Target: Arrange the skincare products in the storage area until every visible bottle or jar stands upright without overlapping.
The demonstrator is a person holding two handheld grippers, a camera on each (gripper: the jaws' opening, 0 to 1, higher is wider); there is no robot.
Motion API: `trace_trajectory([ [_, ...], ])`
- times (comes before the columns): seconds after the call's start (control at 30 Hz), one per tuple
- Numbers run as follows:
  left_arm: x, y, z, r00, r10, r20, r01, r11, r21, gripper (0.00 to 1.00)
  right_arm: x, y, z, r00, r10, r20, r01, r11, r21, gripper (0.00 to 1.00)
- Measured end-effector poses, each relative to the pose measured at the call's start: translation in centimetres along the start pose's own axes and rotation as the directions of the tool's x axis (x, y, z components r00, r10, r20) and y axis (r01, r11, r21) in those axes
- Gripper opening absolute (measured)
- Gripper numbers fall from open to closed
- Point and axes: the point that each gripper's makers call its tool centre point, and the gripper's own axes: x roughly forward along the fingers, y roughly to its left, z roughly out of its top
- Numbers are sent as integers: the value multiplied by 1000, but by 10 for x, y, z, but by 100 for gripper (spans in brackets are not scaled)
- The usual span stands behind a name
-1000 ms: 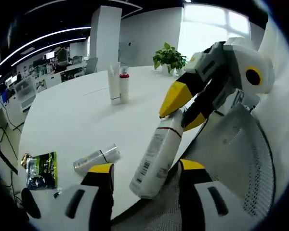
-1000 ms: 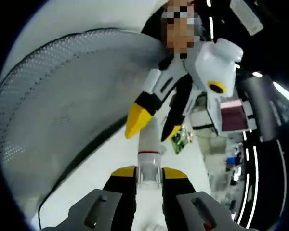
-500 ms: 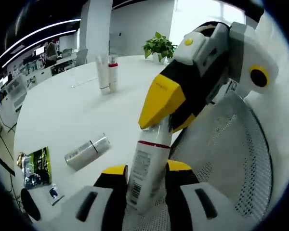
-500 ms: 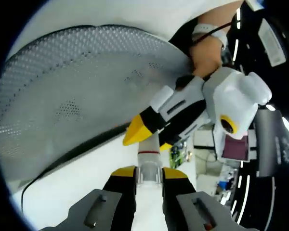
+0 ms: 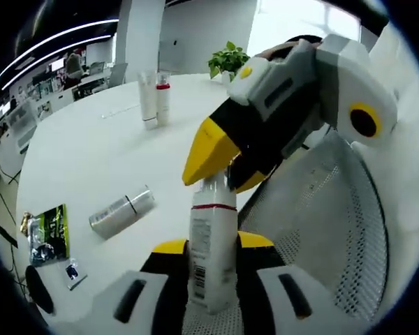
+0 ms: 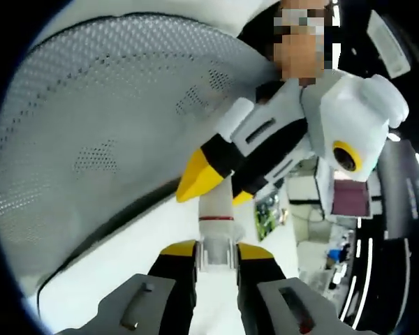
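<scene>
Both grippers hold 1 bottle (image 5: 211, 259) at once, above the table (image 5: 84, 160) edge and by a mesh chair (image 5: 335, 223). In left gripper view, left gripper (image 5: 211, 246) has its jaws tight on the bottle's lower body, label side facing cam. Right gripper (image 5: 220, 164) comes in from upper right and closes on the cap end. In right gripper view, right gripper (image 6: 215, 249) jaws pinch the clear cap (image 6: 216, 252); the white bottle body (image 6: 216, 206) runs away from cam to left gripper (image 6: 216, 187), whose yellow tips sit on either side of it. So: 2-point hold, 1 end each. Probably a hand-over or a re-grip to turn the bottle so it can go down base 1st, cap up; can't tell which gripper will let go.

Rest of the set, left gripper view: 2 bottles (image 5: 154, 99) stand upright, touching or just beside each other, far across the table, 1 w/ a red band at the neck. A silver tube (image 5: 121, 211) lies on its side nearer, well apart from them; needs standing up. Green packet (image 5: 47, 233) lies flat near the table edge, w/ a small tag (image 5: 71, 271) beside it. Potted plant (image 5: 227, 63) at the far rim.

Containers: all closed as far as I can see; contents not visible. No tray or box in sight, so the storage area seems to be the bare tabletop by the 2 standing ones
</scene>
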Motion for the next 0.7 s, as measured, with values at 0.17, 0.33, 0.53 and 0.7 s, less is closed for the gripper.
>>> trace_trajectory([
  [0.17,-1,0,2,1000,-2,7,2,1000,-14,21,1,-1,-1,1000,-16,2,16,998,60,21],
  [0.33,-2,3,4,1000,6,18,-5,1000,-31,21,1,-2,-4,999,-30,-11,31,996,79,28],
  [0.53,-4,7,6,999,30,32,-28,999,-37,21,-1,-2,-6,999,-44,-1,44,989,143,34],
  [0.7,-5,10,8,998,42,42,-40,998,-41,21,-6,-5,-10,998,-68,12,64,968,242,38],
])
